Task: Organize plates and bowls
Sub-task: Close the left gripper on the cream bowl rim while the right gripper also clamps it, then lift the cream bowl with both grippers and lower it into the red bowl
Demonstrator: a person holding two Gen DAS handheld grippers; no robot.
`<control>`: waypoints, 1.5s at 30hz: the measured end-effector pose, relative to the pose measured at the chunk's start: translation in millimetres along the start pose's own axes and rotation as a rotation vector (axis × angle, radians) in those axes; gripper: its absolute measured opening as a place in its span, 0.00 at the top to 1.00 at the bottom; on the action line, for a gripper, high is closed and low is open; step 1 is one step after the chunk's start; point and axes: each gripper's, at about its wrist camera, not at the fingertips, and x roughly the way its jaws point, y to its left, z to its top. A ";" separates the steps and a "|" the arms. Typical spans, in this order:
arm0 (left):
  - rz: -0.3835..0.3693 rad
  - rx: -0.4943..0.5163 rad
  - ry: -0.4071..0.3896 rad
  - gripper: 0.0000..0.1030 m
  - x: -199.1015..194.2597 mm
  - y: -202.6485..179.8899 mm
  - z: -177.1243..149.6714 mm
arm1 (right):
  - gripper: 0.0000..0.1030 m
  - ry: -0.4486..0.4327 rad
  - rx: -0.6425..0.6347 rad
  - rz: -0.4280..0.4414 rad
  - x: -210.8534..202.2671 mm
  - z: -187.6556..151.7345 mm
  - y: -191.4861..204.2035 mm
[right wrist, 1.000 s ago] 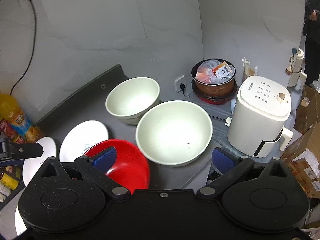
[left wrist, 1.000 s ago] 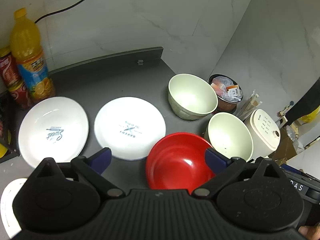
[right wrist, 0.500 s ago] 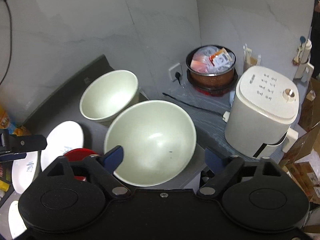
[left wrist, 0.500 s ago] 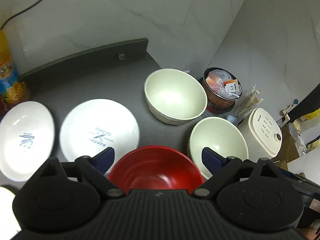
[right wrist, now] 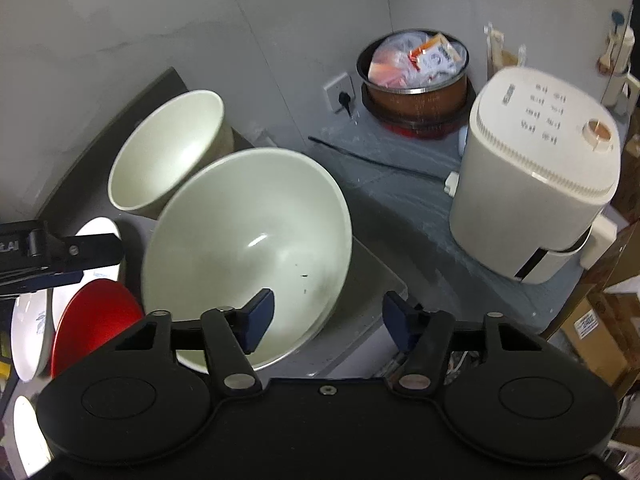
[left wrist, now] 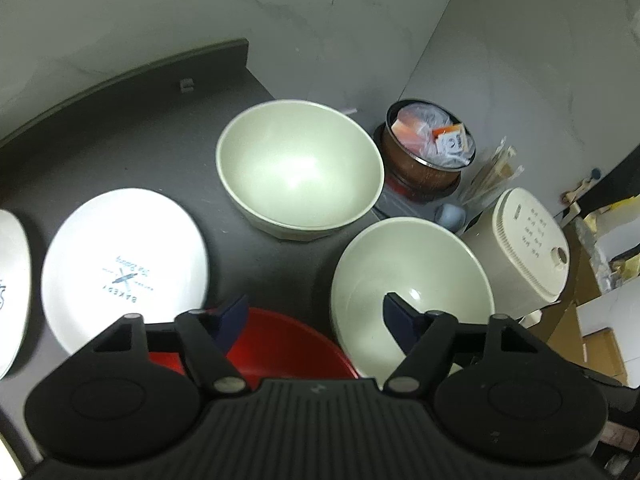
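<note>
Now near bowl (right wrist: 248,248) rim between closing right gripper (right wrist: 328,316) jaws.

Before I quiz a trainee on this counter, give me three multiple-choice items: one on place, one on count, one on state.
1. The red bowl lies:
A. under the left claw
B. beside the pot
C. on the cooker
2. Pale green bowls:
A. one
B. two
C. four
3. The near green bowl is:
A. upside down
B. full of food
C. upright, empty

A: red shows beneath the closing left claw.
B: the far bowl and the near one.
C: its bare inside faces up.
</note>
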 end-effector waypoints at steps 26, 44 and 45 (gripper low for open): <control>0.057 0.000 0.160 0.82 89.8 -25.6 19.0 | 0.88 0.067 0.003 0.057 36.2 21.2 -11.2; -0.068 -0.001 0.029 0.82 16.4 -22.2 27.5 | 0.88 -0.118 0.005 0.066 -37.3 28.6 14.7; -0.073 -0.001 0.020 0.82 10.4 -20.2 27.2 | 0.88 -0.125 0.005 0.070 -40.9 27.9 17.2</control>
